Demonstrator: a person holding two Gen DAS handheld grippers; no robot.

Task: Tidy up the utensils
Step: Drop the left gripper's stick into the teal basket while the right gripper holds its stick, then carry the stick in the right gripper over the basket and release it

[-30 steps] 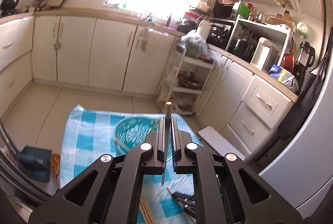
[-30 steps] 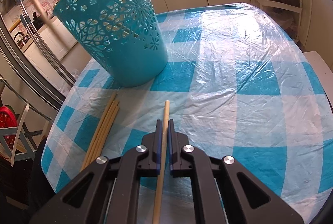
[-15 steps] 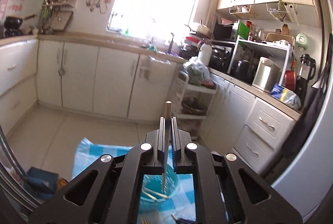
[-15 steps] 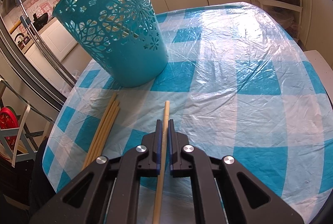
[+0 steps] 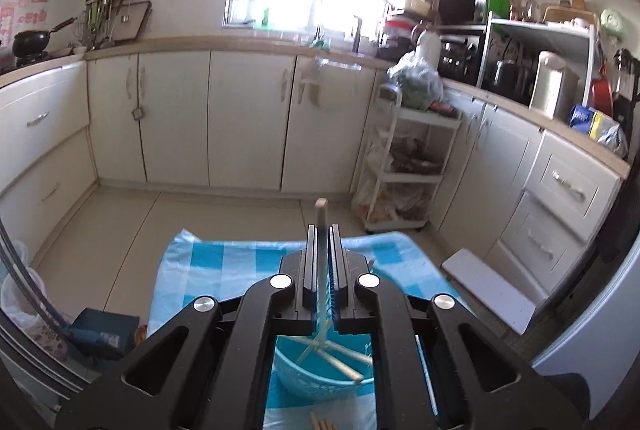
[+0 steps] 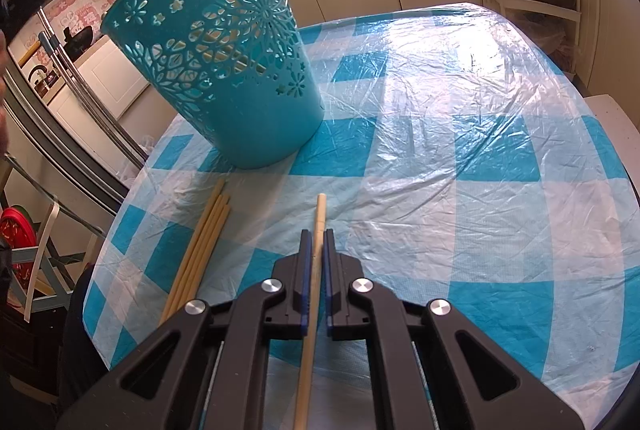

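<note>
My left gripper (image 5: 322, 242) is shut on a wooden chopstick (image 5: 321, 212) that stands up between its pads. Its lower end hangs over the mouth of the teal cut-out basket (image 5: 296, 380), where other chopsticks (image 5: 346, 366) lie crossed. In the right wrist view the same basket (image 6: 240, 78) stands on the blue checked tablecloth (image 6: 460, 150). My right gripper (image 6: 316, 242) is shut on a second chopstick (image 6: 320, 210), held low over the cloth in front of the basket. A bundle of several chopsticks (image 6: 202, 246) lies on the cloth to its left.
White kitchen cabinets (image 5: 248, 118) and a white rack trolley (image 5: 408, 166) stand beyond the table's far edge. A metal-framed chair (image 6: 44, 250) and rails sit off the table's left side. A white board (image 5: 492, 286) lies to the right of the table.
The left gripper swung up with its chopstick, then came down and now hangs over the basket's mouth. The right gripper and its chopstick have stayed in place.
</note>
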